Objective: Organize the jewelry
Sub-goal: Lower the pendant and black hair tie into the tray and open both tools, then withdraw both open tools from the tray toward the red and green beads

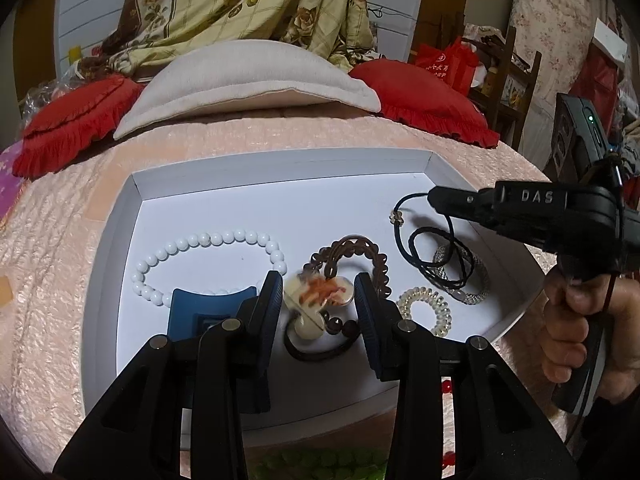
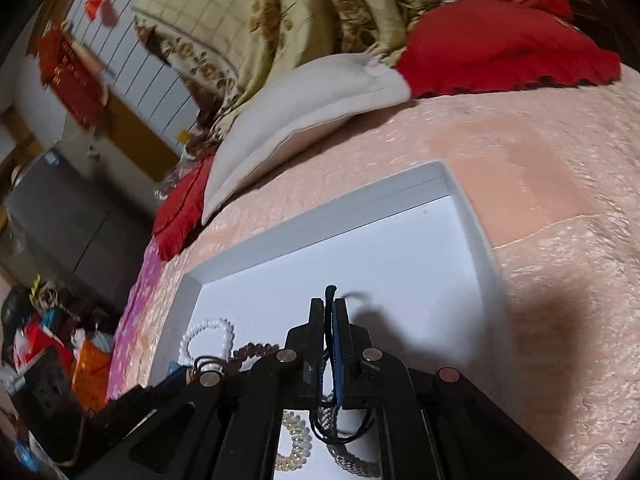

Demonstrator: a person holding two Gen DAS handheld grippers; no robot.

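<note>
- White tray (image 1: 132, 216) on pink bedspread (image 1: 60, 240), holding all the jewelry.
- Inside, near left wall: one white bead bracelet (image 1: 208, 240).
- Mid-tray: one brown bead bracelet (image 1: 352, 252), with a cream-and-orange pendant (image 1: 316, 298) on a brown cord.
- Toward right wall: one clear spiral hair tie (image 1: 426, 306), one silver beaded bangle (image 1: 468, 276), one black cord (image 1: 436, 252) looped over the bangle.
- Small flower bead (image 1: 397, 217) threaded on the black cord, near the far right corner.
- Blue block (image 1: 208, 308) at near left, partly hidden behind the left fingers; cannot tell what.
- Left gripper (image 1: 318, 304): fingers spread, one on either side of the pendant, the left one just beside it and the right one apart, not pinching.
- Right gripper (image 2: 329, 312): fingers pressed together on the black cord (image 2: 329, 294), one end lifted above the tray (image 2: 472, 248), the rest trailing down onto the bangle (image 2: 352, 460).
- "DAS" readable on the right gripper's body (image 1: 536, 196); white characters on one red bag (image 1: 444, 64) behind the bed, too small to read.
- Two red pillows (image 1: 76, 116) and one beige pillow (image 1: 248, 80) along the far edge of the bedspread.
- Green beads (image 1: 320, 462) and red beads (image 1: 446, 388) outside the tray's near edge, mostly hidden.
</note>
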